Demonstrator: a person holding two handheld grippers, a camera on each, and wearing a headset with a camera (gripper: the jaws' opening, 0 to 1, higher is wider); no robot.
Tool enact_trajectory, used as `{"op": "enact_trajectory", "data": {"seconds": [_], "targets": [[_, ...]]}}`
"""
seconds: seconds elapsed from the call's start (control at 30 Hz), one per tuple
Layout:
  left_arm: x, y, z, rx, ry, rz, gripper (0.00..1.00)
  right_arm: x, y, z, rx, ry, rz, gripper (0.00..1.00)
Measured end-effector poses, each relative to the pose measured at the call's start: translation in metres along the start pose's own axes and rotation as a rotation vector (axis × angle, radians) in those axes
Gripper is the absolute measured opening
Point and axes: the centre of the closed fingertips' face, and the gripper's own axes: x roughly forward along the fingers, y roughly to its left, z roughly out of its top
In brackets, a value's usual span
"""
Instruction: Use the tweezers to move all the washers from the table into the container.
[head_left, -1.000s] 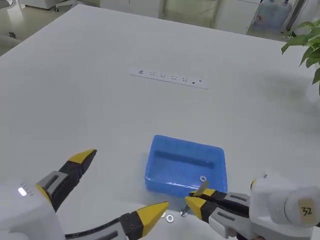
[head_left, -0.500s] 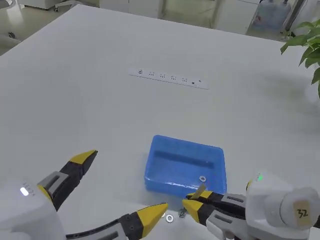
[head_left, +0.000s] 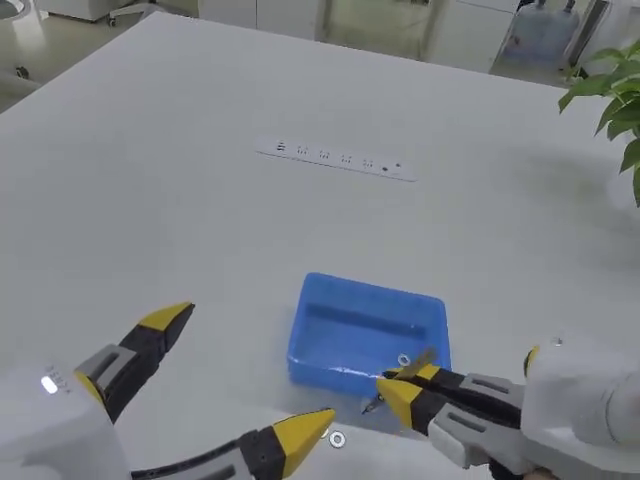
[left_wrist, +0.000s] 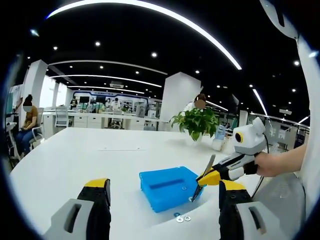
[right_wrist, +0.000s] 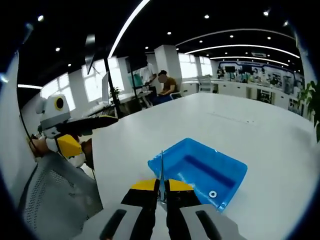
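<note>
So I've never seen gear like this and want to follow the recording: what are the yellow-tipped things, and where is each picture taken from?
There is no robot here. A person holds a hand tool in each hand, and each tool ends in a two-fingered claw. The wide picture comes from a camera on the person's head. The two round pictures come from cameras riding on the two tools. The left claw is open and holds nothing. The right claw is shut on a pair of tweezers, whose tip points down near the front of a blue tub. On the white table, two small washers lie in front of the tub. A third washer lies inside it. Farther back is a power strip.
</note>
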Motion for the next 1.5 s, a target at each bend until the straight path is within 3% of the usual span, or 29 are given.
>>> {"op": "enact_trajectory", "data": {"seconds": [0.1, 0.17, 0.43, 0.77, 0.93, 1.2, 1.5], "targets": [[0.000, -0.001, -0.001, 0.006, 0.006, -0.004, 0.91, -0.006, -0.001, 0.024, 0.065, -0.085, 0.012, 0.02], [0.000, -0.001, -0.002, 0.007, 0.010, -0.005, 0.91, -0.008, -0.005, 0.033, 0.070, -0.103, 0.009, 0.02], [0.001, -0.002, -0.004, 0.010, 0.021, -0.010, 0.91, 0.003, -0.036, 0.042, 0.039, -0.084, -0.054, 0.02], [0.001, -0.001, -0.004, 0.008, 0.020, -0.002, 0.90, 0.021, -0.062, 0.021, 0.025, 0.022, -0.094, 0.02], [0.000, 0.000, -0.004, 0.008, 0.018, 0.003, 0.90, 0.031, -0.072, 0.012, 0.025, 0.050, -0.100, 0.02], [0.000, 0.003, -0.003, 0.006, 0.013, 0.014, 0.90, 0.039, -0.076, -0.003, 0.021, 0.102, -0.100, 0.02], [0.000, 0.003, -0.003, 0.007, 0.017, 0.015, 0.90, 0.039, -0.078, -0.011, 0.033, 0.113, -0.106, 0.02]]}}
